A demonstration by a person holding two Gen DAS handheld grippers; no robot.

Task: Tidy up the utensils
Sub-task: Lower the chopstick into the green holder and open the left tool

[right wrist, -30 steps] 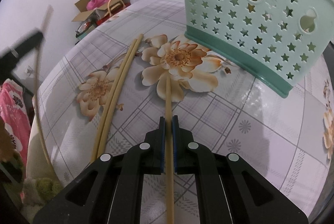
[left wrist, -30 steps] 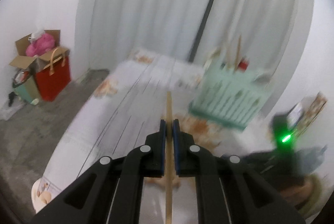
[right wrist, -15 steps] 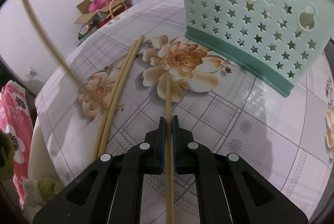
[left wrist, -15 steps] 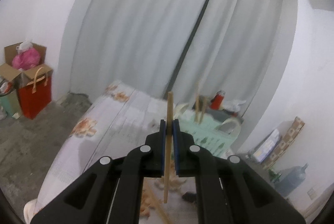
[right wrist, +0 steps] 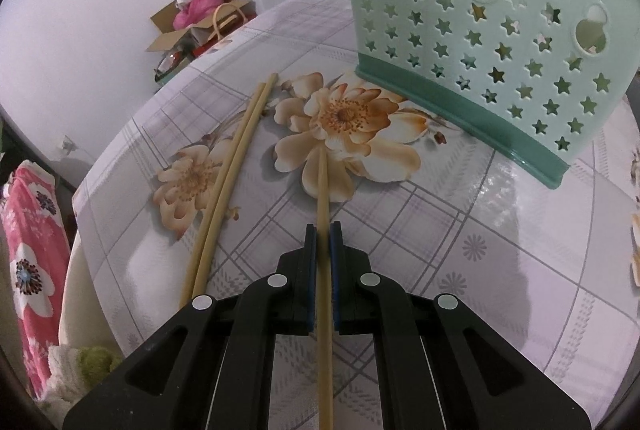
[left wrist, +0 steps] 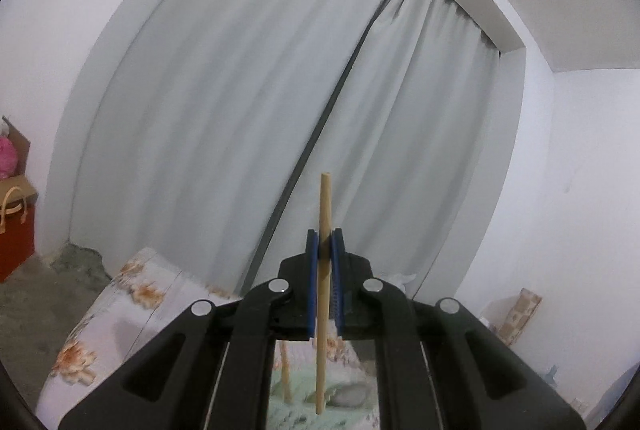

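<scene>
Mint star-cut holder [right wrist: 500,41] — pale tan chopsticks [right wrist: 224,173] — floral checked tablecloth [right wrist: 460,230].

A lived-in room of a home, by every sign: a table [right wrist: 500,270] under a glossy cloth printed with big flowers and a lilac check, long pale curtains [left wrist: 248,101] drawn across a plain white wall, and a bare concrete floor [left wrist: 24,294]. Against the wall sit an open cardboard box [right wrist: 180,29] stuffed with something pink and a red carrier bag [left wrist: 14,242], and a mint plastic utensil holder [right wrist: 500,41] pierced with stars stands on the table
</scene>
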